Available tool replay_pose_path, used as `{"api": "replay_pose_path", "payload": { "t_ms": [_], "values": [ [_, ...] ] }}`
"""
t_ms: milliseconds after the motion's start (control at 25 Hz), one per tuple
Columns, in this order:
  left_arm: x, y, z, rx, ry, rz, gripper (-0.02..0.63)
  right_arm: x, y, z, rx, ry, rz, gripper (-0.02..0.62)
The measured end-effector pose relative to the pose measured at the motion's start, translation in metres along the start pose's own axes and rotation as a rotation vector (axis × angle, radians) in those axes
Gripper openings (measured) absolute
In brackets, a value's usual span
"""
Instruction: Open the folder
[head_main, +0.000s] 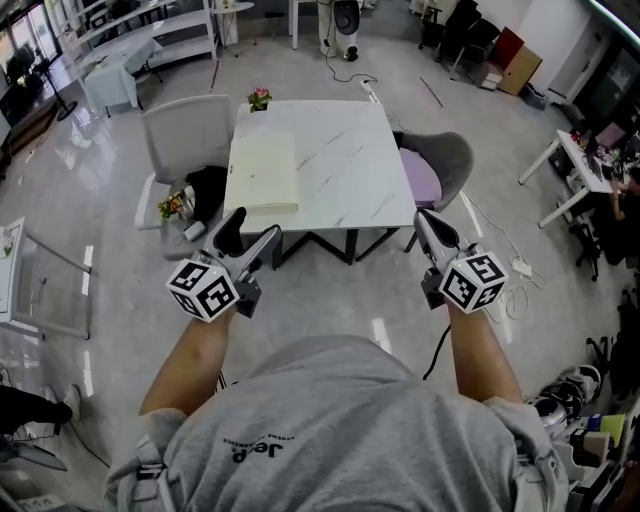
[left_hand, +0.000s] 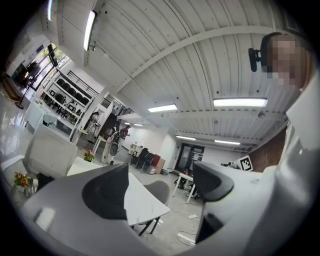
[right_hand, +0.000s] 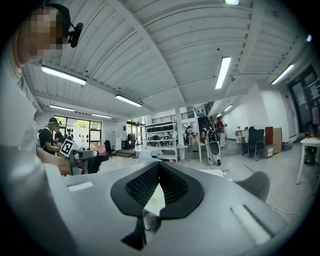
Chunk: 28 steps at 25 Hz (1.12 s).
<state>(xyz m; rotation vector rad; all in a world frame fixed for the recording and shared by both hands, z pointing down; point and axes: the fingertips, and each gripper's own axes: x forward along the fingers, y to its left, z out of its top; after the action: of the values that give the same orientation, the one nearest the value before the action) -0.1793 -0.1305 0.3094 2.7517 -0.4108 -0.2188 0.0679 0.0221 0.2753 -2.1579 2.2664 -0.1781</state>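
Note:
A pale cream folder lies closed and flat on the left part of the white marble table. Both grippers hang in the air in front of the table's near edge, short of it and touching nothing. My left gripper points toward the folder's near end, its jaws apart and empty; in the left gripper view the left gripper frames the table and the room beyond. My right gripper is near the table's front right corner, and the right gripper has its ribbed pads pressed together with nothing between them.
A small flower pot stands at the table's far left corner. A grey chair is to the left of the table, with a black bag and flowers beside it. A purple-cushioned chair stands on the right. Cables lie on the floor.

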Motion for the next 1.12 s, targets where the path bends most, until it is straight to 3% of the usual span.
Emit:
{"api": "replay_pose_path", "payload": {
  "t_ms": [360,600,760,880,1120],
  "values": [
    [0.055,0.071,0.005,-0.021,0.028,0.022,0.428,0.078,-0.053,-0.003,0.020,0.025,-0.008,0.005],
    [0.107,0.094,-0.011,-0.025,0.036,0.089,0.428,0.125,-0.111,-0.011,0.028,0.037,0.065,0.004],
    [0.155,0.106,-0.029,-0.035,0.016,0.175,0.428,0.159,-0.168,-0.014,0.021,0.039,0.153,0.005],
    [0.188,0.116,-0.048,-0.095,-0.004,0.286,0.428,0.188,-0.207,-0.010,0.008,0.050,0.246,0.005],
    [0.208,0.125,-0.084,-0.186,-0.032,0.497,0.428,0.241,-0.256,-0.010,-0.018,0.087,0.408,0.005]
  ]
}}
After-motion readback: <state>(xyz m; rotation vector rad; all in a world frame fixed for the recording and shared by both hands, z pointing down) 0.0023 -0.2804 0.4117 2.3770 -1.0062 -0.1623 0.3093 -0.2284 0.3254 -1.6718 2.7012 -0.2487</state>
